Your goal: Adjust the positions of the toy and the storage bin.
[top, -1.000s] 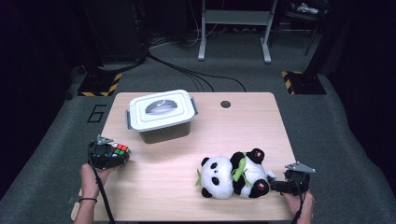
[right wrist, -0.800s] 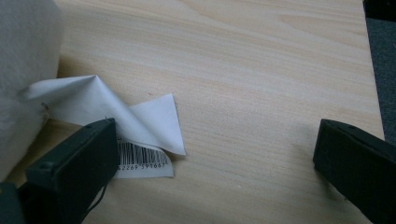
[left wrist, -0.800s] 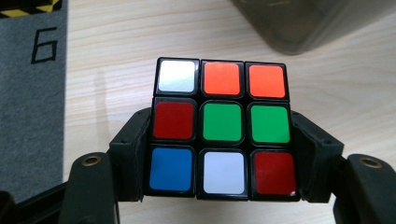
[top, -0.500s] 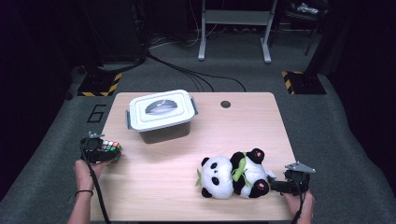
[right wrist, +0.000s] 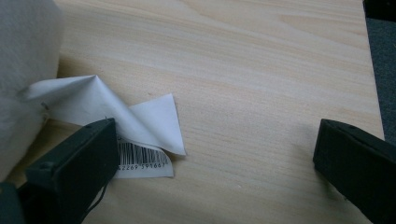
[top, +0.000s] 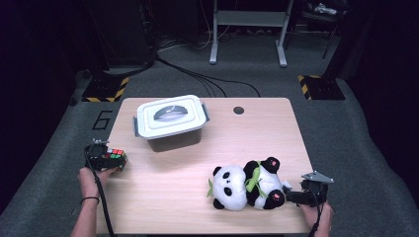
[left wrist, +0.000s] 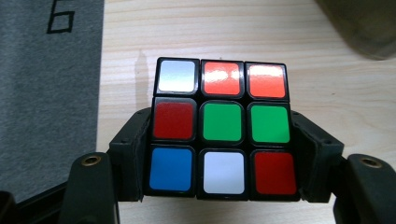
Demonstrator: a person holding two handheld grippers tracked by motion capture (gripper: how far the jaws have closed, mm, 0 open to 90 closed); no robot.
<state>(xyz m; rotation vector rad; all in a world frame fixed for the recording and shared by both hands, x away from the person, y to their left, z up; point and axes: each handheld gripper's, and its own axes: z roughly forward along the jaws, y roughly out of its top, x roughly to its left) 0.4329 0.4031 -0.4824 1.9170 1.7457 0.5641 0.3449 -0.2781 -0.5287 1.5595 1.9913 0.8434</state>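
Left tool [left wrist: 223,163] clamped on the puzzle cube [left wrist: 222,127], one black jaw pressed to each side, cube lifted off the wood at the left edge of the counter [top: 168,197]. Left hand [top: 91,178] behind it, forearm entering from the bottom, wrist straight. Grey lidded box [top: 170,122] farther back on the counter. Right tool [right wrist: 215,158] low at the right edge, jaws wide apart, nothing between them, one jaw over the white barcode tag [right wrist: 135,135] of the plush panda [top: 247,183]. Right hand [top: 316,215] gripping from behind.
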